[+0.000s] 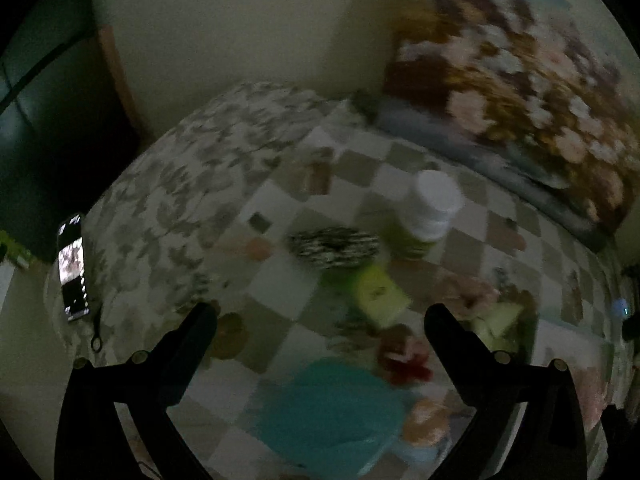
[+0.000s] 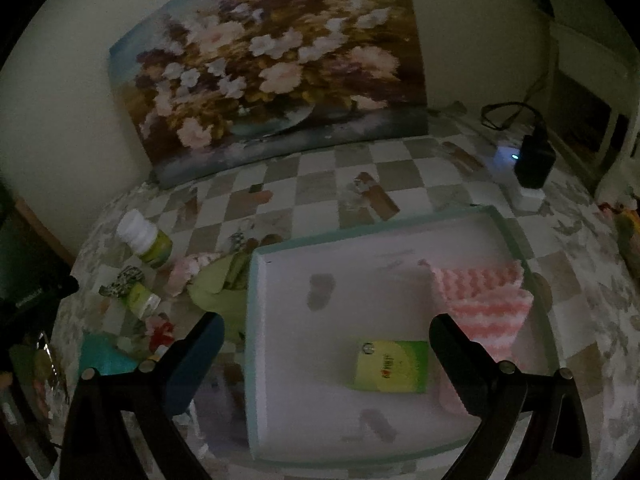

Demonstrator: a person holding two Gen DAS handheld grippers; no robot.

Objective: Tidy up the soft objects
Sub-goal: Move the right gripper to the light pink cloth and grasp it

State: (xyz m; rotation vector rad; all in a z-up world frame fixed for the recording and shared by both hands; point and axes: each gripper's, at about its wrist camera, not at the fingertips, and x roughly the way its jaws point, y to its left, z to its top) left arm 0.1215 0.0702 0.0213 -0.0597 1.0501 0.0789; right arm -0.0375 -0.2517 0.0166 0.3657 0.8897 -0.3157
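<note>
We see a dim room with pale, plain walls (image 2: 72, 92). A table under a checked and leaf-patterned cloth (image 2: 400, 168) fills the lower part of both views. A large flower painting (image 2: 272, 68) leans against the wall at the table's far edge. Past the left edge stands what may be a dark cabinet (image 1: 48, 140), blurred here. White furniture (image 2: 592, 92) sits beyond the right edge.

Home rm: checkered tablecloth (image 2: 400, 152), floral painting (image 2: 272, 68) vs wall, phone (image 1: 73, 268) on table.
</note>
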